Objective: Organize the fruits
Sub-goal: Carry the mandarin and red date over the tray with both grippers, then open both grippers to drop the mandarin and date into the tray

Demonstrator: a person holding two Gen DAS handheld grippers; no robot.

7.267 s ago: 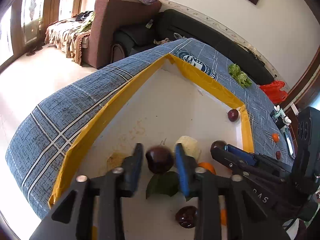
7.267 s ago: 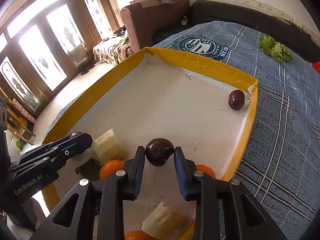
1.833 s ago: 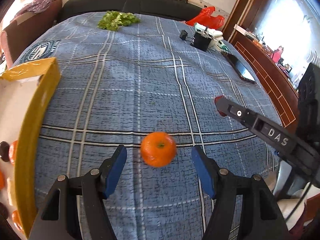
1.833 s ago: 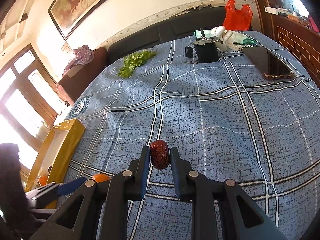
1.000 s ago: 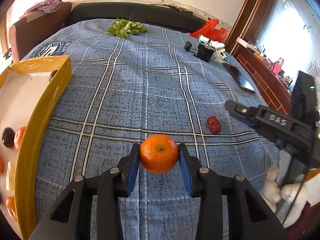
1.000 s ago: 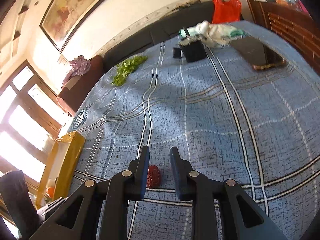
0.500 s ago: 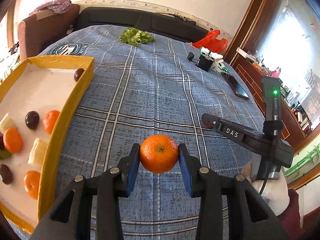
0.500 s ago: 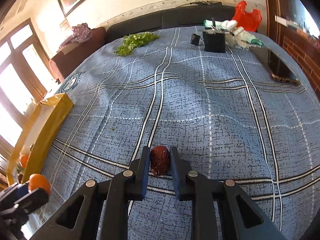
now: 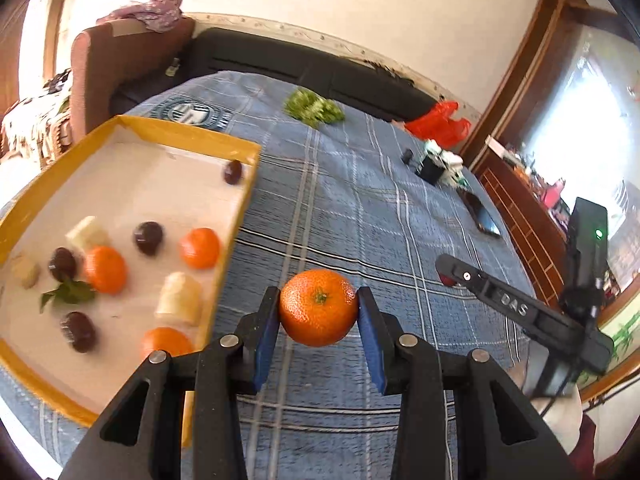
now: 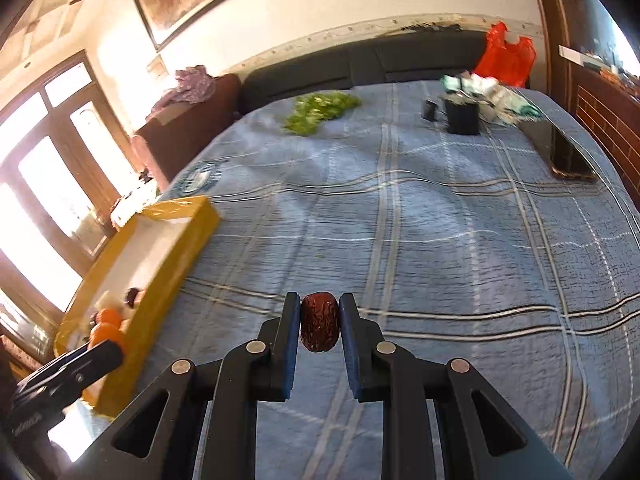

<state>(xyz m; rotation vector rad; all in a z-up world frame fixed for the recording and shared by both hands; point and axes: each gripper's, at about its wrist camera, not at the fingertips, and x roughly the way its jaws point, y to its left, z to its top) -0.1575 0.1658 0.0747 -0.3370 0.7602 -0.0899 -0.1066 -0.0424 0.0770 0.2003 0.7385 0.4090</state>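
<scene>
My left gripper (image 9: 318, 312) is shut on an orange mandarin (image 9: 318, 307), held above the blue plaid cloth just right of the yellow-rimmed tray (image 9: 236, 216). The tray holds several mandarins (image 9: 199, 248), dark plums (image 9: 148, 233) and pale fruit chunks (image 9: 179, 298). My right gripper (image 10: 319, 322) is shut on a wrinkled red date (image 10: 319, 322), held above the cloth; it shows in the left wrist view (image 9: 446, 276) to the right. The tray (image 10: 176, 256) lies to its left, and the left gripper's finger (image 10: 76, 372) and mandarin (image 10: 105, 330) show at lower left.
Green leaves (image 9: 314, 108), a red bag (image 9: 438, 124), a black box with clutter (image 10: 462, 114) and a phone (image 10: 564, 156) lie at the far and right sides of the cloth. A dark sofa (image 10: 360, 64) runs behind; a brown armchair (image 9: 120, 64) stands at far left.
Both grippers have lifted with their fruit and swung left toward the tray. The right gripper, open over the date a second ago, closed on it and raised it.
</scene>
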